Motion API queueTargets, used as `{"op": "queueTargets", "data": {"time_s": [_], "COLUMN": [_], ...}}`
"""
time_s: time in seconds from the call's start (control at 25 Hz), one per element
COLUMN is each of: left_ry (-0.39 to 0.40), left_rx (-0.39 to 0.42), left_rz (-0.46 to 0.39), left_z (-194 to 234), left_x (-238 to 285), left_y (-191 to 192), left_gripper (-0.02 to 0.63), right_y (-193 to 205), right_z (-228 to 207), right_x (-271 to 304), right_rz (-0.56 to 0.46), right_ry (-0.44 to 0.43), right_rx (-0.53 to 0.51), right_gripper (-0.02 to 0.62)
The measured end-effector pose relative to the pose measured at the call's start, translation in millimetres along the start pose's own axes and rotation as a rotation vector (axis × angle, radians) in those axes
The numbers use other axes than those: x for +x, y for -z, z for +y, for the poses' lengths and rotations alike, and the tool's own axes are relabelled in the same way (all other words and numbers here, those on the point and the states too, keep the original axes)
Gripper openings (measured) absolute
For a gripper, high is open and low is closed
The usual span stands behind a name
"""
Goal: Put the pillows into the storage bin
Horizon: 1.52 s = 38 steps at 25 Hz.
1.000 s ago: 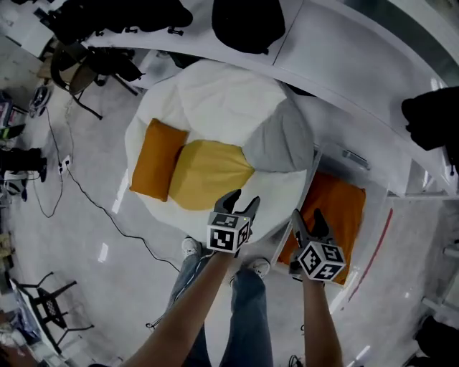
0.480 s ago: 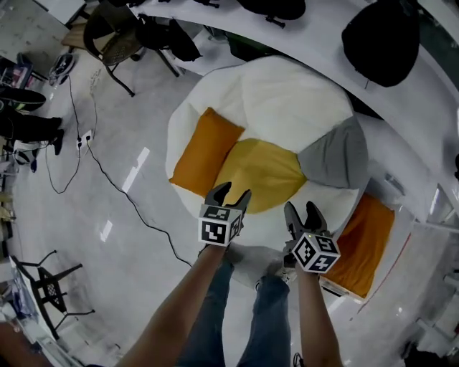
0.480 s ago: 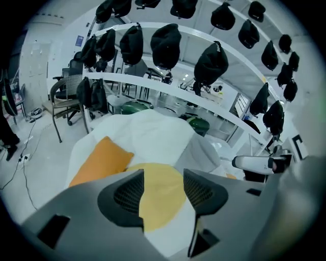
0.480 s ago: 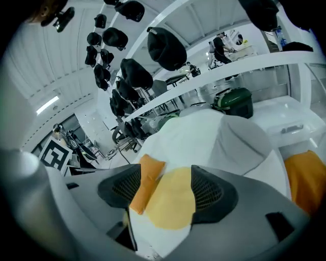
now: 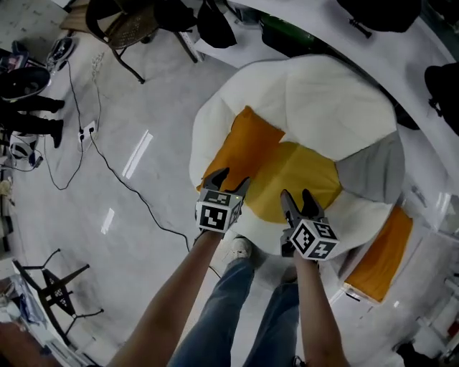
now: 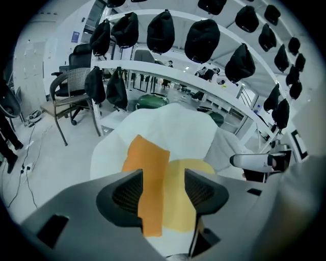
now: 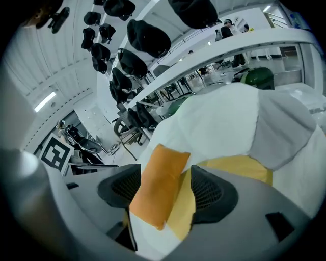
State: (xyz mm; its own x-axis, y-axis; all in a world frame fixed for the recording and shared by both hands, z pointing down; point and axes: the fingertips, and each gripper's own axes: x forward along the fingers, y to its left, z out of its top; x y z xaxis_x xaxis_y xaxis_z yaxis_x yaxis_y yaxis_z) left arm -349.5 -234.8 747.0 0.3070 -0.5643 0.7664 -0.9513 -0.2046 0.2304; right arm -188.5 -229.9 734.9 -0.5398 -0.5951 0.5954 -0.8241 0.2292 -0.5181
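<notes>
An orange pillow (image 5: pixel 244 147), a yellow pillow (image 5: pixel 297 179) and a grey pillow (image 5: pixel 373 168) lie on a big white beanbag (image 5: pixel 323 93). Another orange pillow (image 5: pixel 380 251) lies in the storage bin (image 5: pixel 353 292) at the right. My left gripper (image 5: pixel 229 180) hovers at the near end of the first orange pillow, and its jaws have just been opening with nothing between them. My right gripper (image 5: pixel 297 197) stands open over the yellow pillow's near edge. In both gripper views the orange pillow (image 6: pixel 147 168) (image 7: pixel 160 188) shows beyond the open jaws, untouched.
Cables (image 5: pixel 122 179) trail over the grey floor at the left. Chairs (image 5: pixel 129 25) stand at the top left and a black stand (image 5: pixel 54 297) at the lower left. A curved white desk with black bags (image 5: pixel 387 11) runs behind the beanbag. The person's legs (image 5: pixel 244 315) are below.
Both grippers have swung left, away from the bin and over the near edge of the beanbag, up to the orange and yellow pillows. The left jaws stand slightly wider.
</notes>
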Motion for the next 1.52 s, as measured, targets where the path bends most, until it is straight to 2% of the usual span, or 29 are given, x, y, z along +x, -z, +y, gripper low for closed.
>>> {"op": "queueTargets", "data": {"time_s": [0.28,0.6,0.84,1.04,1.32,1.52], "left_ry": [0.02,0.089,0.184,0.222,0.248,0.245], "left_rx": [0.023,0.074,0.065,0.014,-0.028,-0.002], "left_rz": [0.069,0.161,0.189,0.189,0.19,0.166], "left_z": [75.0,116.0,121.7,125.9,117.2,92.8], "left_x": [46.5,100.0,127.6,140.4,135.8,123.2], "left_y": [19.2,52.1,63.6,70.8,70.4,51.2], "left_gripper": [0.272,0.301,0.321,0.319,0.254,0.238], "right_y": [37.6,81.5,104.1,116.9,110.8,91.8], "right_z": [24.3,15.9,2.1,-1.4,2.2,1.0], "right_x": [95.0,175.1,209.7,228.6,222.9,198.8], "right_rz": [0.087,0.176,0.229,0.249,0.259,0.211], "right_ry": [-0.033,-0.062,-0.074,-0.112,-0.125,-0.119], "right_rx": [-0.022,0.008,0.065,0.175,0.17,0.15], "right_gripper": [0.288,0.303,0.339,0.341,0.238,0.213]}}
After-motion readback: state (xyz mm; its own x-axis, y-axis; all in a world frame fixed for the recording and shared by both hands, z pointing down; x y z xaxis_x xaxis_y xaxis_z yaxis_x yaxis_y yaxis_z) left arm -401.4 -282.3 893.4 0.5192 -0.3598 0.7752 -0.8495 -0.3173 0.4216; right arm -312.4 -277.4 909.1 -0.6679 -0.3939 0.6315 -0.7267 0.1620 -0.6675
